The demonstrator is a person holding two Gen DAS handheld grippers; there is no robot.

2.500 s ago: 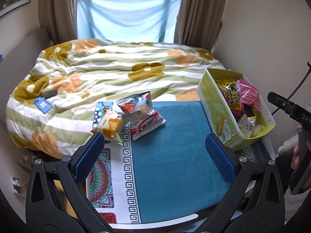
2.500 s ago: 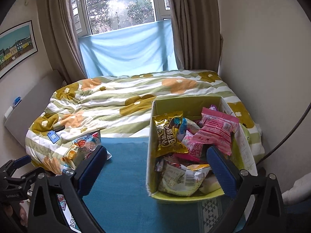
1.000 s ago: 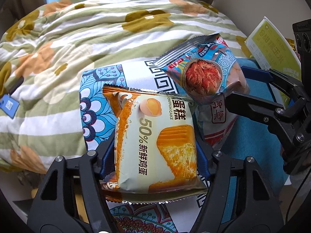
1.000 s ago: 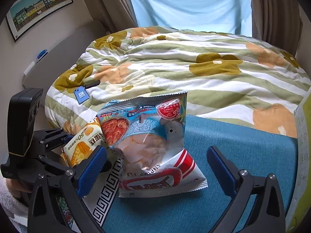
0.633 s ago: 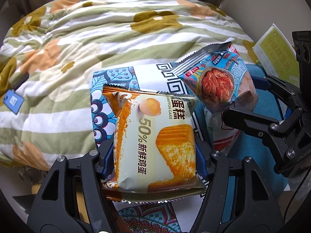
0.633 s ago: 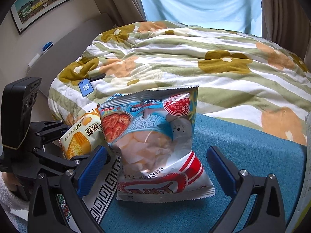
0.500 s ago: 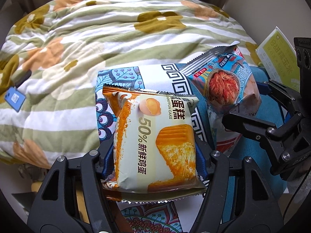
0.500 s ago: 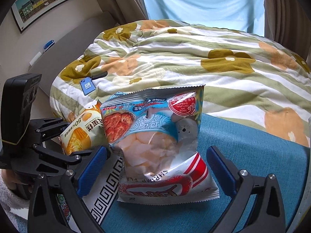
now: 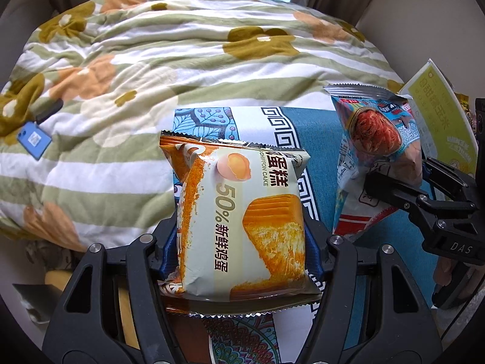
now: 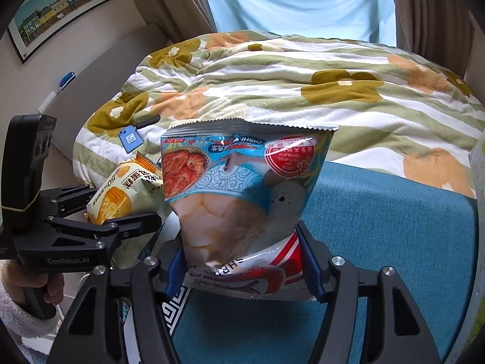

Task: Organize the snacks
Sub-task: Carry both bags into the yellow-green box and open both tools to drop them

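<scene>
Two grippers, one snack packet pinched in each, above a teal mat on a bed.

Left gripper (image 9: 241, 242) low centre of its own view, pads pressed on both sides of the chiffon cake packet (image 9: 242, 224), held upright with print facing the camera; right gripper (image 10: 242, 251) low centre of its view, jaws closing, blue pads against the crumpled lower part of the shrimp cracker bag (image 10: 242, 194), top seal upward; same bag at right of the left view, just beside the cake packet; yellow-green snack box (image 9: 439, 127) at the far right edge there, near the bag; teal mat (image 10: 379, 242) beneath both, patterned border at its left; floral striped quilt (image 9: 182, 60) filling the upper frame; blue tag (image 9: 33, 140) on the quilt at left; framed picture (image 10: 57, 9) upper left of the right view.
</scene>
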